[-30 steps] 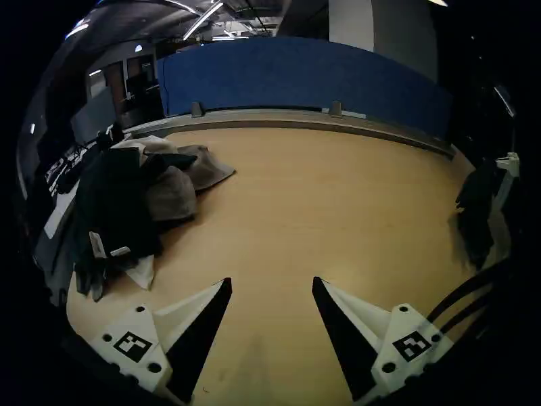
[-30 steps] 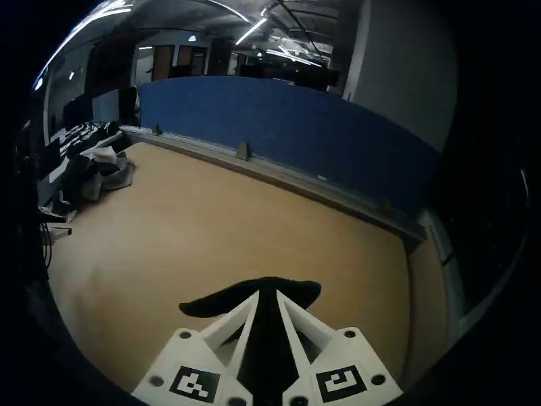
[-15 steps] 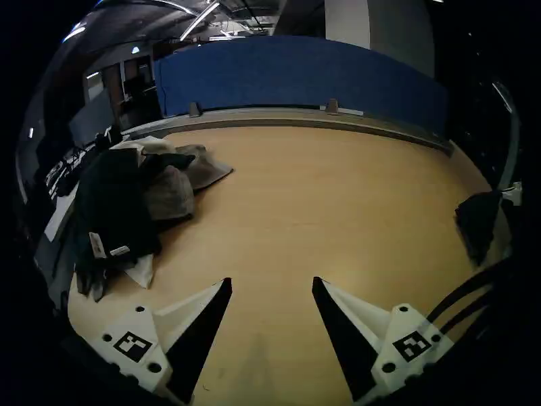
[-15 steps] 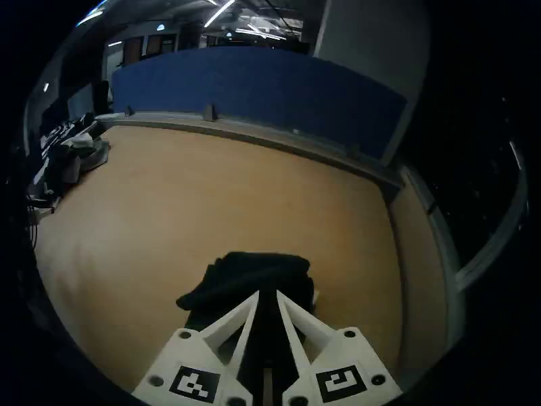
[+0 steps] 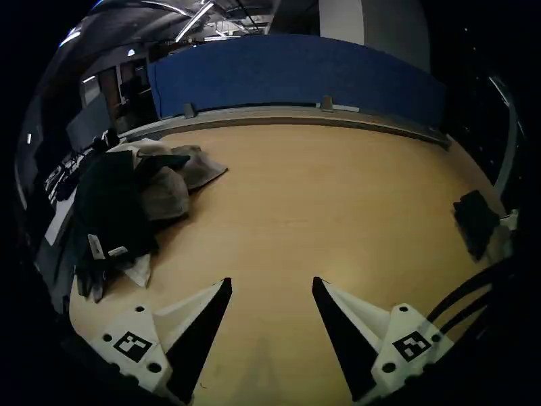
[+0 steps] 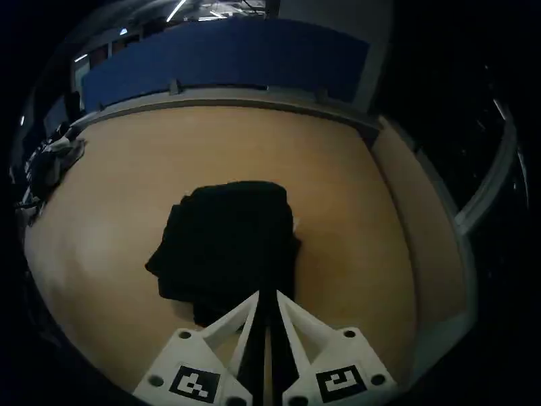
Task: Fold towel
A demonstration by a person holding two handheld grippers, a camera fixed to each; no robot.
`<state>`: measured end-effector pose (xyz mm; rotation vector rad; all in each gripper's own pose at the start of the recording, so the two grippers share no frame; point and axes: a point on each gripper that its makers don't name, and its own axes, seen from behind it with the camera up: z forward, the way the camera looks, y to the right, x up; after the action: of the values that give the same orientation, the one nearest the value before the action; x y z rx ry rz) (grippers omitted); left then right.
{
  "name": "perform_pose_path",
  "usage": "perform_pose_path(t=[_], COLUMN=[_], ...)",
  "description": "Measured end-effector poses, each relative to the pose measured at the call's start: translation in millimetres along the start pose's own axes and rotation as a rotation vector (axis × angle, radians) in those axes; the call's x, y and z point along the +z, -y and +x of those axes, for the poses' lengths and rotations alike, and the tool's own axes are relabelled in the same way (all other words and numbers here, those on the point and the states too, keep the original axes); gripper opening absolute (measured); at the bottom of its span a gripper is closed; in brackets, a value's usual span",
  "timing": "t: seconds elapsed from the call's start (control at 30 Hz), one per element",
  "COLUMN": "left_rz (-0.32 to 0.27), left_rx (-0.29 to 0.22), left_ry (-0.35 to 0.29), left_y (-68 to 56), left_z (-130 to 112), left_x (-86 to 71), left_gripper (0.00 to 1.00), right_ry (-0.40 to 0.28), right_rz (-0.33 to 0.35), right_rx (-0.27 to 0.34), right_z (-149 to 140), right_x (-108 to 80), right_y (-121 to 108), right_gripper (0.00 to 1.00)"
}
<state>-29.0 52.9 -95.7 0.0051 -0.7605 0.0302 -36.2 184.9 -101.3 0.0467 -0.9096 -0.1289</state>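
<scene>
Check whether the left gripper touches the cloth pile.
Apart. Left gripper view shows bare table between the open left gripper and the cloth pile.

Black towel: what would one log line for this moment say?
black towel: folded, on table | right tongs: shut on its near edge | left tongs: open, empty | cloth pile: at table's left side

Light: dim; ceiling strip lights (image 5: 196, 13) at 11 o'clock light my views.
Black towel (image 6: 226, 250): no texture I can read.
Edges: fisheye bending, darkening around 3 o'clock.
</scene>
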Motion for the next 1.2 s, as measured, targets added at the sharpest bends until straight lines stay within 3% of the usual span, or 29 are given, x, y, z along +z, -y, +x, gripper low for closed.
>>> perform_pose_path(t=[0.2, 0.57, 0.63, 0.7, 0.73, 0.9, 1.2], left_rz=[0.004, 0.006, 0.006, 0.005, 0.005, 0.003, -0.002], left_rx=[0.006, 0.012, 0.012, 0.013, 0.013, 0.016, 0.018], left_ry=[0.001, 0.002, 0.002, 0.003, 0.002, 0.001, -0.004], left_y=[-0.1, 0.5, 0.5, 0.4, 0.3, -0.2, -1.7], left_z=[-0.2, -0.5, -0.5, -0.3, 0.0, 0.9, 2.8], left_x=[-2.4, -2.9, -3.2, -3.6, -4.0, -4.8, -5.2], left_gripper=[0.88, 0.88, 0.88, 0.88, 0.88, 0.88, 0.88], right_ry=[0.041, 0.045, 0.041, 0.034, 0.027, -0.004, -0.058], right_rz=[-0.003, -0.014, -0.020, -0.027, -0.032, -0.043, -0.035], right_rx=[0.035, 0.038, 0.036, 0.036, 0.037, 0.046, 0.046], right_z=[-26.9, -31.6, -31.0, -30.3, -29.8, -26.7, -9.3], right_x=[15.8, 20.3, 18.7, 16.7, 14.9, 5.7, -9.8], right_y=[0.7, 0.2, -0.5, -1.2, -1.9, -3.0, 2.1], right_gripper=[0.03, 0.06, 0.16, 0.41, 0.49, 0.76, 1.00])
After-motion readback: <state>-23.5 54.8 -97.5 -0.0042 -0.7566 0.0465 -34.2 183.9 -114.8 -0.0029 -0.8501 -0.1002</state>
